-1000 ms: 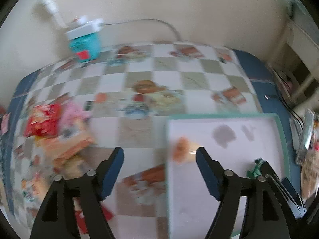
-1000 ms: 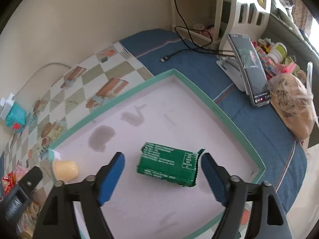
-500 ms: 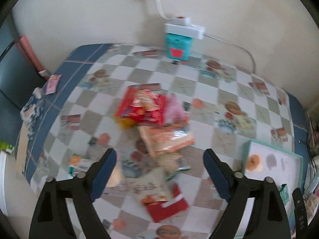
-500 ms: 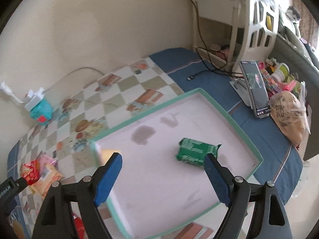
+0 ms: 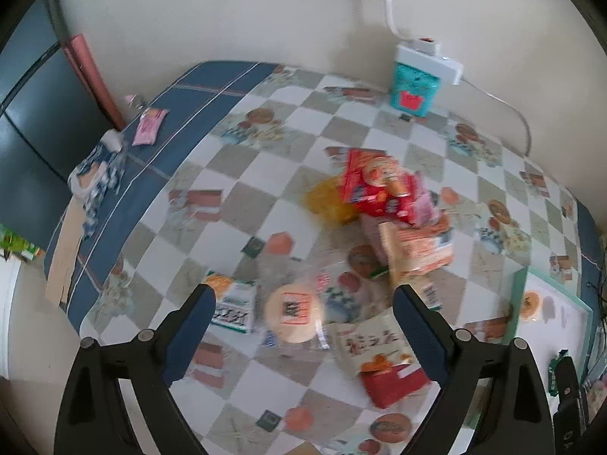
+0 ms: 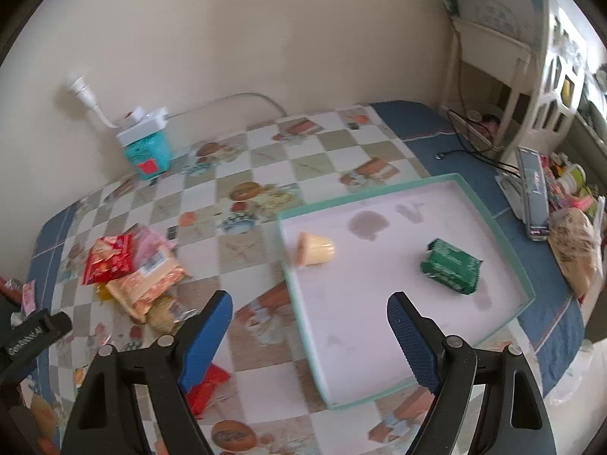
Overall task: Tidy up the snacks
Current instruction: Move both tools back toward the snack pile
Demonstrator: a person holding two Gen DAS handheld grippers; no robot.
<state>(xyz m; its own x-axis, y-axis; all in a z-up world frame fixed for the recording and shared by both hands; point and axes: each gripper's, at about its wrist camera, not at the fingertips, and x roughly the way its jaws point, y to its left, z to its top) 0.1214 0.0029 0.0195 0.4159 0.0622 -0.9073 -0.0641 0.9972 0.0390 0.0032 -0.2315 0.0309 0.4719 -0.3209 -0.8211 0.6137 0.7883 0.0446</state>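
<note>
My left gripper (image 5: 301,316) hangs with jaws wide and empty over the snack heap, the round wrapped cake (image 5: 294,313) sitting between the fingers. At ten o'clock of it lies a small white-and-green packet (image 5: 233,305); at four o'clock a pale pouch (image 5: 373,343) on a red packet (image 5: 392,381); at one o'clock the red bag (image 5: 375,187) tops the pile. My right gripper (image 6: 309,328), also wide and empty, hovers at the near rim of the tray (image 6: 303,313), which holds a jelly cup (image 6: 315,254) and a green packet (image 6: 451,265). I worry the crowded, slippery wrappers could make me pinch two items, or crush the cake.
</note>
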